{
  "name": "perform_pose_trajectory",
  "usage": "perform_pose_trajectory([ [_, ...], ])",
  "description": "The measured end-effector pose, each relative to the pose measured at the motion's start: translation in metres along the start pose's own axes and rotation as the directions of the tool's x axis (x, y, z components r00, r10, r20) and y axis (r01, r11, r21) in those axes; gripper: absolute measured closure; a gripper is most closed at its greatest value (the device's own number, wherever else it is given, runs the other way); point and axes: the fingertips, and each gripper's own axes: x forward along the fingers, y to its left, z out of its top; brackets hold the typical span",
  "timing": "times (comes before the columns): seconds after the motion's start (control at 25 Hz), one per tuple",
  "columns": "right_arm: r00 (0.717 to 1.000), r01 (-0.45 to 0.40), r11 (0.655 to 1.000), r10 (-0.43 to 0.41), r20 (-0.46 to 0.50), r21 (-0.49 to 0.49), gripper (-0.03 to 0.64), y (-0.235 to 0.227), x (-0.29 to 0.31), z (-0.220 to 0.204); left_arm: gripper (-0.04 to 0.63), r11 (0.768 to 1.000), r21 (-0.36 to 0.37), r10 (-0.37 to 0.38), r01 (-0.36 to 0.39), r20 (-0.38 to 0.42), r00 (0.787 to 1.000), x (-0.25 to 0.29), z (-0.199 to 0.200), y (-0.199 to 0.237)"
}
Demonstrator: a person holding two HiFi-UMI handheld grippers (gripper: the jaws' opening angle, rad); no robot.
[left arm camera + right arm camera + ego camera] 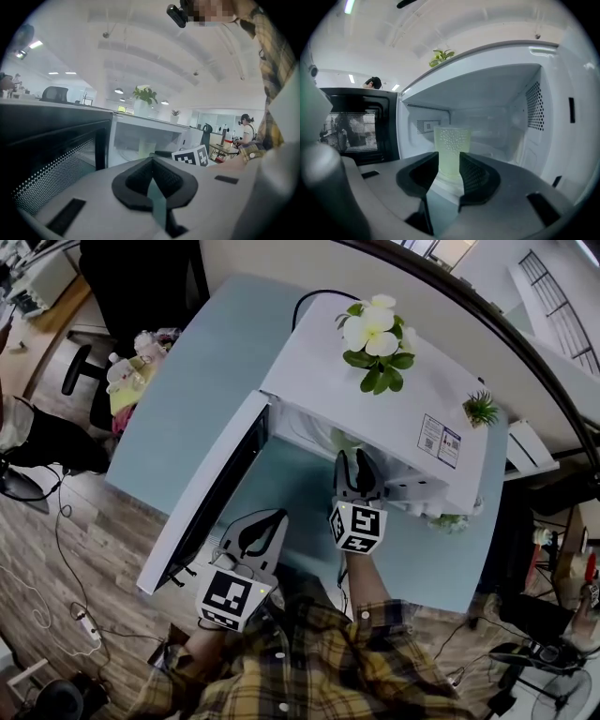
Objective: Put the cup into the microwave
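L side: black-windowed white microwave door (211, 502) is hanging wide open over the teal table (197, 399). Left gripper (267, 519) is hovering just beside the door w/ fingers pinched together, nothing btwn them; the left gripper view (151, 163) is showing the same.

Centre: white box microwave (309, 371) is sitting on the table. Pale yellow-green translucent dimpled cup (452, 145) is standing upright inside the cavity, approx mid-floor.

R side: right gripper (354, 465) is pointing into the oven mouth. Its fingers (449, 157) are standing narrowly apart, and the pads aren't pressing on the cup, which looks to be just beyond the tips.

Handling, my guess: cup is looking thin-walled, light, prob plastic, so easy to tip or squash. Dimples should be helping grip. Best taken mid-wall w/ gentle squeeze.

Hard to read: cup base is hiding behind the jaws; contents can't tell; the oven roof is covering most of it in the head view.
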Motion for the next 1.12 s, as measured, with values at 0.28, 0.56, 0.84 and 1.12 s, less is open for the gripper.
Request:
perform_pose_trajectory([
  [0.28, 0.998, -0.058, 0.998, 0.058, 0.031, 0.016, 0.474, 0.003, -0.022, 0.018, 0.604, 1.000, 0.028, -0.004, 0.003, 0.031, 1.000, 0.001, 0.016, -0.005],
  [0.56, 0.991, -0.116, 0.993, 0.114, 0.067, 0.027, 0.474, 0.000, -0.058, 0.045, 0.604, 0.998, 0.059, -0.022, 0.018, 0.066, 0.998, 0.003, 0.033, -0.016],
  [0.84, 0.978, -0.185, 0.983, 0.183, 0.099, 0.011, 0.474, -0.007, -0.100, 0.073, 0.604, 0.993, 0.097, -0.078, 0.069, 0.094, 0.993, 0.007, 0.049, -0.041],
  [1.12, 0.972, -0.206, 0.978, 0.200, 0.125, 0.034, 0.474, -0.027, -0.150, 0.088, 0.604, 0.979, 0.151, -0.154, 0.137, 0.103, 0.983, 0.007, 0.061, -0.067],
])
